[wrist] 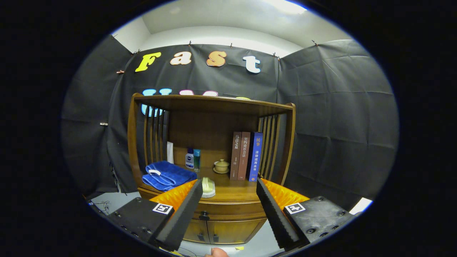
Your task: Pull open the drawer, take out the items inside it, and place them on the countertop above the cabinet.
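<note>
Ridged fingers (pixel 192 203) spread — wooden drawer (pixel 228 207) between.

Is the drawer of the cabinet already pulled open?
No, the drawer sits flush in the cabinet, its knob between the open gripper fingers, untouched.

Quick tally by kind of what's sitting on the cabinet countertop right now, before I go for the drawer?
Upright books: 3 (brown book, reddish-brown book, blue book)
Small bottles: 2 (white-and-blue bottle, teal bottle)
Folded blue towel: 1
Beige lidded teacup on saucer: 1
Pale scrub brush: 1
Total: 8
The gripper is open, short of the drawer knob.
</note>
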